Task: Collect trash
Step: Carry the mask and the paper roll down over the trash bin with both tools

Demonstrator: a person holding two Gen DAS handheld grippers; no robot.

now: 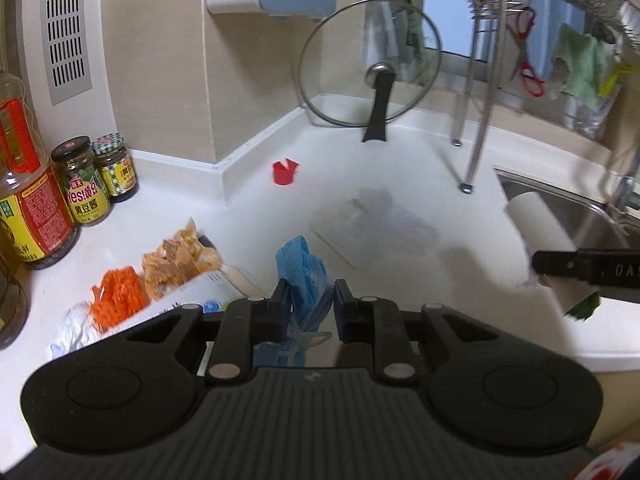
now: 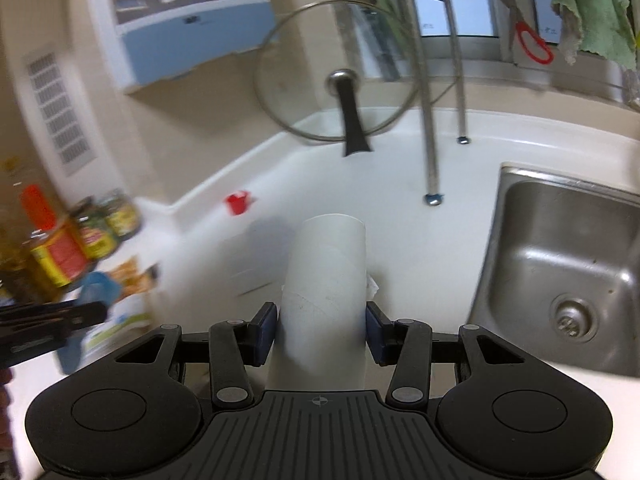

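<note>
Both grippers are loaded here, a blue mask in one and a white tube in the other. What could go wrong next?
The blue mask hangs limp from the left gripper; its loose ear loops could snag or slip free. The white cardboard tube in the right gripper might get crushed or pivot out, possibly toward the sink.

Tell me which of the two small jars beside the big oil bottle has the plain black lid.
The jar with the yellow label, standing next to the oil bottle; the other jar has a green checked lid.
</note>
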